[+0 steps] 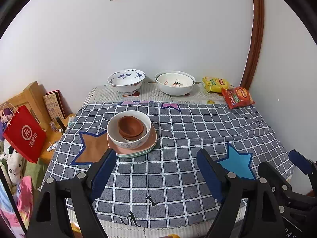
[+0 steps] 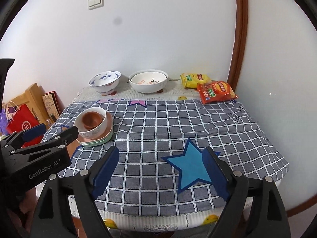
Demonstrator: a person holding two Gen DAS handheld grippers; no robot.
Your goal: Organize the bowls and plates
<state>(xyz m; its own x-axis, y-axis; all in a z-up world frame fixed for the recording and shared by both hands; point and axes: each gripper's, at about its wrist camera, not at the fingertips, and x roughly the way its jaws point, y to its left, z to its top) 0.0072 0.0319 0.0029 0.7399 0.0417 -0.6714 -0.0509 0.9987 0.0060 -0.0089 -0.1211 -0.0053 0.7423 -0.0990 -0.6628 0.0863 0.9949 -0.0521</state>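
1. Plates and bowls form one stack left of centre in both views: brown bowls [image 1: 130, 128] nest inside a white bowl with blue scrollwork [image 1: 128, 130], which sits on a pink plate [image 1: 150, 140] over a pale green plate [image 1: 136, 155].
2. That stack rests on a grey checked tablecloth [image 1: 178, 138] with star patches, a brown star just to its left and a blue star [image 2: 188, 166] at lower right of centre.
3. At the back of the table, near the white wall, a blue-patterned footed bowl [image 1: 126, 80] stands left of a pair of nested white bowls [image 1: 175, 83].
4. A yellow snack packet [image 1: 215, 84] and a red snack packet [image 1: 237, 97] lie at the upper right of the table.
5. The left gripper [image 1: 156, 170] fills the lower part of its own view, angled down toward the cloth, its blue-padded jaws spread wide with nothing between them, short of the stack.
6. The right gripper [image 2: 160, 168] is posed the same way, jaws spread wide over the blue star, holding nothing.
7. In the right view the left gripper juts in from the left edge, its tip beside the stack without visibly touching it.
8. A red paper bag [image 1: 24, 134] hangs at the far left, off the table.
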